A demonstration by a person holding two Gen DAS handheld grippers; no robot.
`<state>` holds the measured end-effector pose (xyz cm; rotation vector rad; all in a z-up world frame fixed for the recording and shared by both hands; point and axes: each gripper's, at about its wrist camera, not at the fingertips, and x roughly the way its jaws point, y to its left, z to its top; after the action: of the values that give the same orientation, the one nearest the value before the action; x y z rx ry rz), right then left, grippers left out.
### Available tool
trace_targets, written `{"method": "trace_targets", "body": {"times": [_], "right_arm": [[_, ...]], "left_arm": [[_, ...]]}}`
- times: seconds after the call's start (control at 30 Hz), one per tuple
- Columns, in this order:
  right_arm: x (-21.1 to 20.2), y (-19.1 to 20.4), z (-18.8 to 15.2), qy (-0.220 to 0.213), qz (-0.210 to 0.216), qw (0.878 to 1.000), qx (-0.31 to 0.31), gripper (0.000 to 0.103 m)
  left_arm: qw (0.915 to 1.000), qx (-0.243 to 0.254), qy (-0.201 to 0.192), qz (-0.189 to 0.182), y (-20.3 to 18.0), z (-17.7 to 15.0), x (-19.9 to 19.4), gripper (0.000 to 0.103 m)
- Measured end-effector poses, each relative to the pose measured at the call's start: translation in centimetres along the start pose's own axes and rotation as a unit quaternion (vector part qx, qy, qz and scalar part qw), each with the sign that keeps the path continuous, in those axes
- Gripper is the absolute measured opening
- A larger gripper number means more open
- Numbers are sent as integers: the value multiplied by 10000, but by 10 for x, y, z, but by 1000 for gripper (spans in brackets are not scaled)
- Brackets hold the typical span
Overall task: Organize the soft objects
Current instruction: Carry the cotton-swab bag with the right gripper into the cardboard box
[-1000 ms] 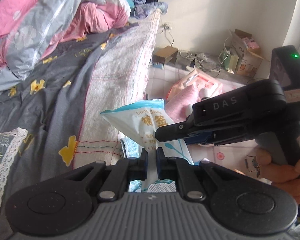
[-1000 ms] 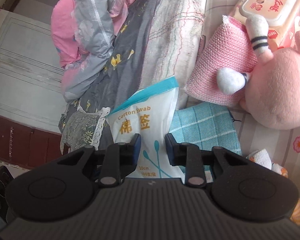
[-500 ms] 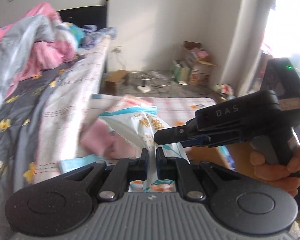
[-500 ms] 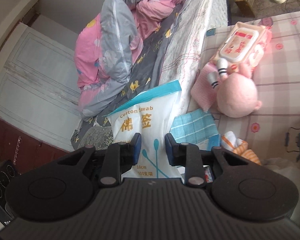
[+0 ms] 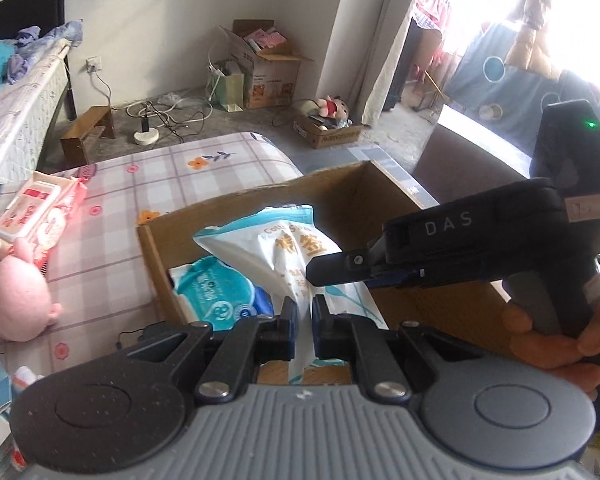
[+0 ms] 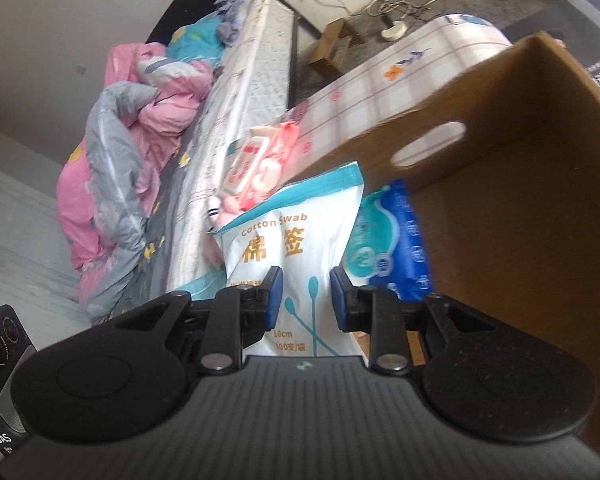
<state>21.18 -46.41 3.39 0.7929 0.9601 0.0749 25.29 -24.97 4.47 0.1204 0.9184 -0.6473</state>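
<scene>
My left gripper (image 5: 304, 316) is shut on the edge of a white and teal cotton swab bag (image 5: 284, 248) and holds it over an open cardboard box (image 5: 356, 184). My right gripper (image 6: 306, 294) sits with its fingers on both sides of the same bag (image 6: 296, 248); its jaws stand apart and I cannot tell whether they pinch it. In the left wrist view the right gripper (image 5: 320, 270) reaches in from the right against the bag. A blue tissue pack (image 5: 216, 292) lies inside the box, also seen in the right wrist view (image 6: 388, 244).
A pink plush toy (image 5: 16, 296) and a pink wipes pack (image 5: 40, 208) lie on the checked mat (image 5: 172, 176) left of the box. The bed with a pink and grey quilt (image 6: 116, 168) is beyond. Cardboard boxes (image 5: 268, 64) and cables stand by the far wall.
Both grippers carried the cotton swab bag from beside the bed over to the cardboard box. The box and the tissue pack inside it came into view.
</scene>
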Motion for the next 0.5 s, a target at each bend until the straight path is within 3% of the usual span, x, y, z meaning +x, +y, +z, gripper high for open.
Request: {"method": "trace_targets", "body": {"times": [0.2,0.5], "right_arm": [[13,-56,17,8,-415,9990,176,25],[70,-89,42,167,-1018,9947,33,24]], "left_arm": [[9990,11,453,64,-14,16,65,9],[9926,-126,1154,368,-6,26,129,12]]}}
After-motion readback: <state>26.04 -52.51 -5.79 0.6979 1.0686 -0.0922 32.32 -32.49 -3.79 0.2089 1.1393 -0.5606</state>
